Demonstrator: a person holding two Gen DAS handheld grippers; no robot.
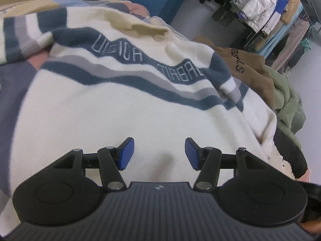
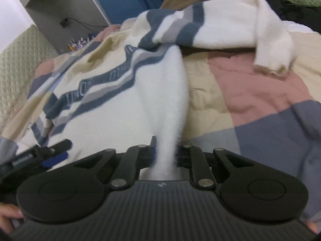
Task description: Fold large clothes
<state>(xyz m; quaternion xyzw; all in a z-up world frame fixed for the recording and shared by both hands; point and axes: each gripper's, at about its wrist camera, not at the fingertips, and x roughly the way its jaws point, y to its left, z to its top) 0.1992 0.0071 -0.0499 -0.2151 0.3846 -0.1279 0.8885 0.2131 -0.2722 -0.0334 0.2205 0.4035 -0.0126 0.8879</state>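
A large cream sweater point(image 1: 124, 108) with dark blue and grey stripes and lettering lies spread on a patchwork quilt. My left gripper point(image 1: 158, 152) is open, its blue pads point(image 1: 126, 153) just above the sweater's plain lower body, holding nothing. My right gripper point(image 2: 165, 152) is shut on a pinched ridge of the sweater point(image 2: 170, 104) near its hem and lifts it off the quilt. One sleeve point(image 2: 230, 26) lies bent across the quilt at the far right. The left gripper point(image 2: 54, 156) also shows at the lower left of the right wrist view.
The quilt point(image 2: 250, 92) has pink, beige and blue-grey patches. A brown garment point(image 1: 246, 68) and a green fleece point(image 1: 286, 100) are piled at the bed's right edge. A rack of hanging clothes point(image 1: 266, 14) stands beyond. A blue panel point(image 2: 128, 0) is at the back.
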